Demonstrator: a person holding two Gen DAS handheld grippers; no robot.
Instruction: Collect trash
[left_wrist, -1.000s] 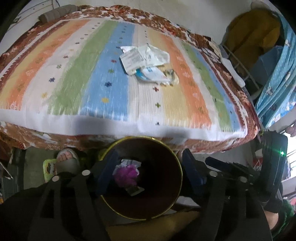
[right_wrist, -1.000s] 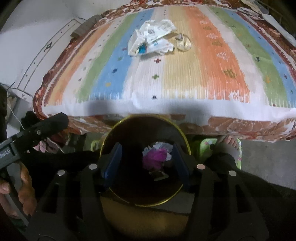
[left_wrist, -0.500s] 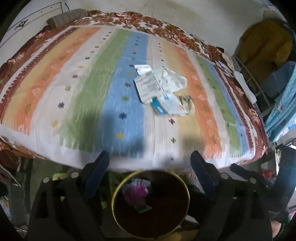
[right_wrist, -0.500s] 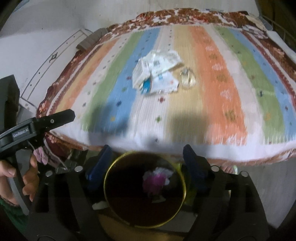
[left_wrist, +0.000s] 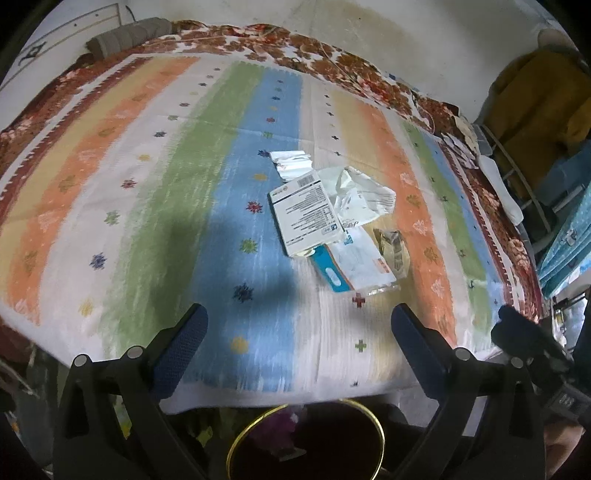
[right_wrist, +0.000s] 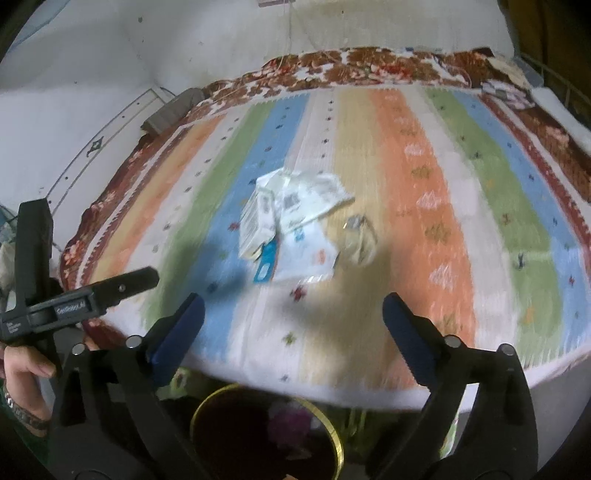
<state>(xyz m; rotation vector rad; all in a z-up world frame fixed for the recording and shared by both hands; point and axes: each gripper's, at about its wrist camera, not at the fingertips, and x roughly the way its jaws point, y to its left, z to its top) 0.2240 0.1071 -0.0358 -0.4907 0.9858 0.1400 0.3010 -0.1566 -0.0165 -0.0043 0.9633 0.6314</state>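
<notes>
Near the bedspread (left_wrist: 147, 206) edge, litter pile (left_wrist: 332, 225), wide bare cloth around.

Bedspread (left_wrist: 155, 206): lengthwise stripes in orange, cream, green, blue, white, pale yellow, dotted with small flower motifs; brown-red floral border. Trash pile (left_wrist: 332, 221) mid-frame: white wrappers, black print and barcode on one, blue-edged packet below. Bin (left_wrist: 306, 443) bottom centre: dark inside, gold rim, magenta scrap in it. Claw pads (left_wrist: 181, 347) navy, frames black. Upper right: mustard-yellow cloth (left_wrist: 532, 96).
</notes>
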